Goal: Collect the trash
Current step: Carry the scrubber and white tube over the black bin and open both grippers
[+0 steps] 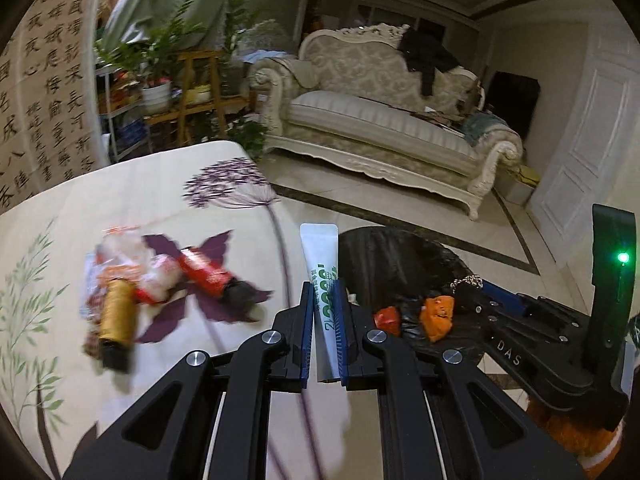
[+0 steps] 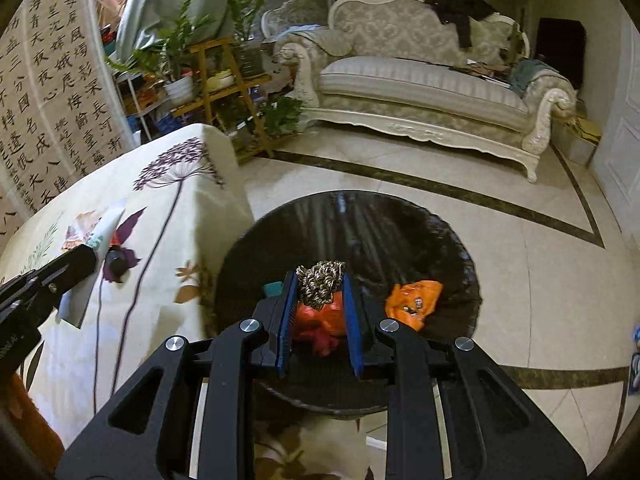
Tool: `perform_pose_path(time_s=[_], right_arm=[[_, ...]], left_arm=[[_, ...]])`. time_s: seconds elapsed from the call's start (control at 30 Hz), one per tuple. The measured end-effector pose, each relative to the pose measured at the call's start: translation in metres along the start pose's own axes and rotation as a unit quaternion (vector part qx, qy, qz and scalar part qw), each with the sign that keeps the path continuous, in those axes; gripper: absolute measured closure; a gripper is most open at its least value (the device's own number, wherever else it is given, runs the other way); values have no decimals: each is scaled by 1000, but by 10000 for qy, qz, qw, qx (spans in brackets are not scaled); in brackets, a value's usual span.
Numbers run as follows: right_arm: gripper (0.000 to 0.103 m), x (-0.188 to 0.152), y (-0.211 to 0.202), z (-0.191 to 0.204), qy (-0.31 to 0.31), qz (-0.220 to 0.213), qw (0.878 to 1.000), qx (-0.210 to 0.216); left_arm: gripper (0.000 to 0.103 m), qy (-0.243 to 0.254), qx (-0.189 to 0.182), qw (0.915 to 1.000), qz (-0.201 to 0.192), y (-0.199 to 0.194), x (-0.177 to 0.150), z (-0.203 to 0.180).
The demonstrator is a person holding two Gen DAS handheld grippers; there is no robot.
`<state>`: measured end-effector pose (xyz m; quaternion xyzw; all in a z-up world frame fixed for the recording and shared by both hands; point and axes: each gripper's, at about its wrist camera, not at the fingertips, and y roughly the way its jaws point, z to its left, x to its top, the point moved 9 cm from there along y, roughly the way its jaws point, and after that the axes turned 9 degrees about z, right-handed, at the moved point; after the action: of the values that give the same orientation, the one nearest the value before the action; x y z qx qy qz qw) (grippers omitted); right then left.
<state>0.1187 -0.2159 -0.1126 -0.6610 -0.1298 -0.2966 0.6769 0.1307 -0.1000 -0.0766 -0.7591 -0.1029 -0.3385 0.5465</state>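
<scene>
Already the right gripper (image 2: 320,312) pinches a wad of metal scouring wool (image 2: 320,284) above the black-lined trash bin (image 2: 440,224); strands could snag its pads on release. Clamped in the left gripper (image 1: 325,320), the white tube (image 1: 322,264) sits beside the rim, over the tablecloth (image 1: 120,200), so dropping early risks missing.

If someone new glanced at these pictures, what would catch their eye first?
Probably the white tube clamped in the left gripper at the table's edge, and the wiry scouring ball held by the right gripper over the black-lined bin. Next, the wrappers on the floral tablecloth.
</scene>
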Motion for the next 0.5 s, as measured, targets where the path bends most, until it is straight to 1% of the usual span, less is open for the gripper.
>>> perform_pose_path(time_s=[0.17,0.5], right_arm=[[81,1,4,-14,110,0,9999,-14],[81,8,21,-30,233,65,9997,-17]], left_arm=[[92,220,-3,9997,53,16,4,-19],[92,546,163,9982,187,51,13,-51]])
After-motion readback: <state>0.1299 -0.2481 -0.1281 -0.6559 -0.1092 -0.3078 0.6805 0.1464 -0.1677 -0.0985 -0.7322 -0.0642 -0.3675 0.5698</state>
